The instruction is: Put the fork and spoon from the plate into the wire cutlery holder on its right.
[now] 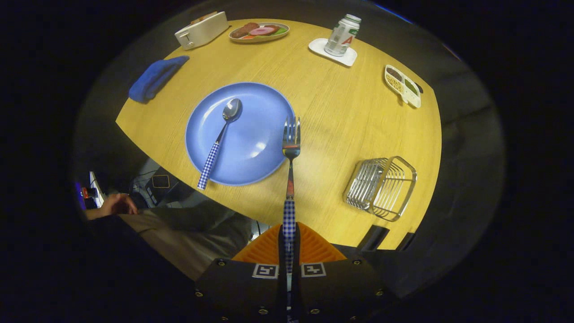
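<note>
The jaws are clenched on the fork (290,148), gripping its checked handle between the two fingers so the tines point straight ahead, away from the gripper (289,244). Holding it by the handle end looks deliberate: it leaves the long metal part free to go first into the holder (381,187). The fork hangs above the tabletop (341,116), its tines over the right rim of the plate (210,134), so it appears lifted clear and not yet carried across.

The spoon (222,137) lies on the plate, bowl toward the far edge of the tabletop, its checked handle sticking out over the plate's near rim (easy to pinch there later). The holder stands near the tabletop's near right corner, well apart from the plate and off to the right of the fingers.

The gripper is held high and looks steeply down, roughly level. A person's hand (117,205) rests off the tabletop's near left edge.
</note>
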{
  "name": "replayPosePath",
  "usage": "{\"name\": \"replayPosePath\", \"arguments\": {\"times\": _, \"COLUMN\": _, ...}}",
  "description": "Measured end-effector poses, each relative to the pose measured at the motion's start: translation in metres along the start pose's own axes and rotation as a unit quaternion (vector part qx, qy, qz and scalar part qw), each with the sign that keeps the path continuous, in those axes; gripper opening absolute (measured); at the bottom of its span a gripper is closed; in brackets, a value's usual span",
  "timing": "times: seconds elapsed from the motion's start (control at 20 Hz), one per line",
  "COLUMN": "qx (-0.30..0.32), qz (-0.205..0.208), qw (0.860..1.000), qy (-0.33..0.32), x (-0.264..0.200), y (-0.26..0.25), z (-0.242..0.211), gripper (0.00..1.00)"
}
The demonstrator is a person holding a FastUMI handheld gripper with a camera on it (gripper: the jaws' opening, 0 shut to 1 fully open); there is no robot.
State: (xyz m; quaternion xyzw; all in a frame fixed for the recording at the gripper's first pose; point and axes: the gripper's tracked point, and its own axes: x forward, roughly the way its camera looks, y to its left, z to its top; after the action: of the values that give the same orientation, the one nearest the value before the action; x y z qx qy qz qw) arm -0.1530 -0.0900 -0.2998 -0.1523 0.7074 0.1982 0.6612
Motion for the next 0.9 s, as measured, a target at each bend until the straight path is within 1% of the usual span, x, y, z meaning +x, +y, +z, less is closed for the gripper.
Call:
{"name": "replayPosePath", "arguments": {"times": 0.05, "qx": 0.006, "qz": -0.003, "qw": 1.0, "qy": 0.0, "x": -0.004, "y": -0.01, "z": -0.005, "gripper": 0.04}}
{"name": "replayPosePath", "arguments": {"times": 0.1, "qx": 0.018, "qz": -0.013, "qw": 1.0, "qy": -0.012, "x": -0.011, "y": -0.023, "z": -0.006, "gripper": 0.04}}
{"name": "replayPosePath", "arguments": {"times": 0.15, "qx": 0.022, "qz": -0.022, "qw": 0.999, "qy": -0.011, "x": -0.014, "y": -0.036, "z": -0.013, "gripper": 0.04}}
{"name": "replayPosePath", "arguments": {"times": 0.35, "qx": 0.033, "qz": -0.051, "qw": 0.998, "qy": 0.015, "x": -0.034, "y": -0.078, "z": -0.039, "gripper": 0.04}}
{"name": "replayPosePath", "arguments": {"times": 0.5, "qx": 0.05, "qz": -0.05, "qw": 0.997, "qy": 0.033, "x": -0.041, "y": -0.094, "z": -0.049, "gripper": 0.04}}
{"name": "replayPosePath", "arguments": {"times": 0.75, "qx": 0.044, "qz": -0.029, "qw": 0.996, "qy": 0.072, "x": -0.04, "y": -0.11, "z": -0.061, "gripper": 0.04}}
{"name": "replayPosePath", "arguments": {"times": 0.9, "qx": 0.04, "qz": -0.031, "qw": 0.993, "qy": 0.108, "x": -0.034, "y": -0.122, "z": -0.066, "gripper": 0.04}}
